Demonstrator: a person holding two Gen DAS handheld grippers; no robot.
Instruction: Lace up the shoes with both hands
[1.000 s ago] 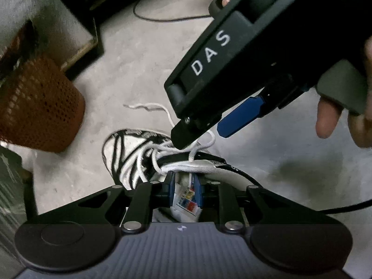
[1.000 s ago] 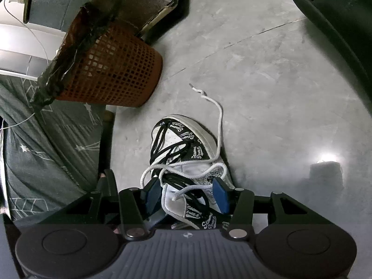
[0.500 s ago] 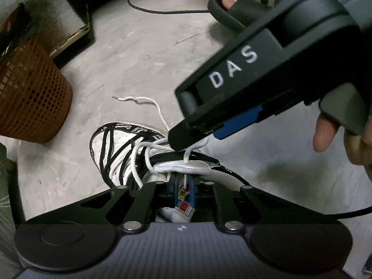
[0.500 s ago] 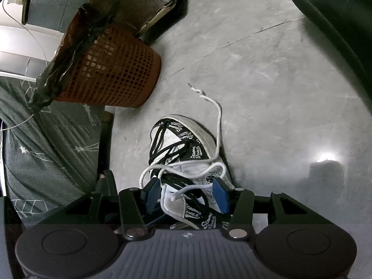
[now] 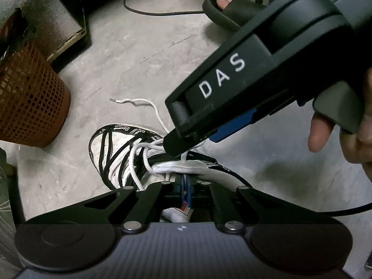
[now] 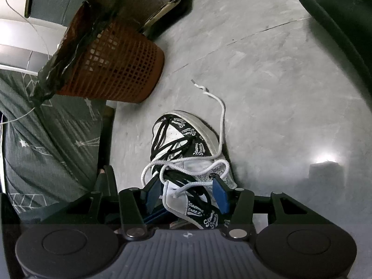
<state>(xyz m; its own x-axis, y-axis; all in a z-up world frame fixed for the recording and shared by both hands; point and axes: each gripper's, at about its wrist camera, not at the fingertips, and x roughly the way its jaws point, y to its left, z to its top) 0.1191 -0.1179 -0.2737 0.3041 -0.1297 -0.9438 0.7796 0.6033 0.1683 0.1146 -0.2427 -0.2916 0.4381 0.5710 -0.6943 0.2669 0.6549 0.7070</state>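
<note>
A black-and-white sneaker [image 5: 109, 148] lies on the grey floor, toe pointing away. Its white lace [image 5: 148, 160] is loosely threaded, and one free end [image 5: 130, 100] trails on the floor past the toe. My left gripper [image 5: 184, 184] is shut on the white tongue [image 5: 179, 168]. My right gripper [image 5: 197, 141], held by a hand [image 5: 318, 132], reaches in from the upper right with its tip over the laces. In the right wrist view the right gripper [image 6: 186, 194] is open, its blue pads [image 6: 219, 194] either side of the tongue [image 6: 173, 196] and a lace loop [image 6: 186, 188].
An orange mesh basket [image 6: 121, 69] stands left of the sneaker's toe, with a dark cabinet [image 5: 41, 21] behind it. A foot in a black slipper [image 6: 337, 11] is at the far right. A black cable [image 5: 162, 12] runs along the floor. Patterned grey cloth [image 6: 46, 139] lies on the left.
My left gripper's fingers have closed together on the tongue, and its view has tilted up to show more floor. The right gripper has stayed open over the laces.
</note>
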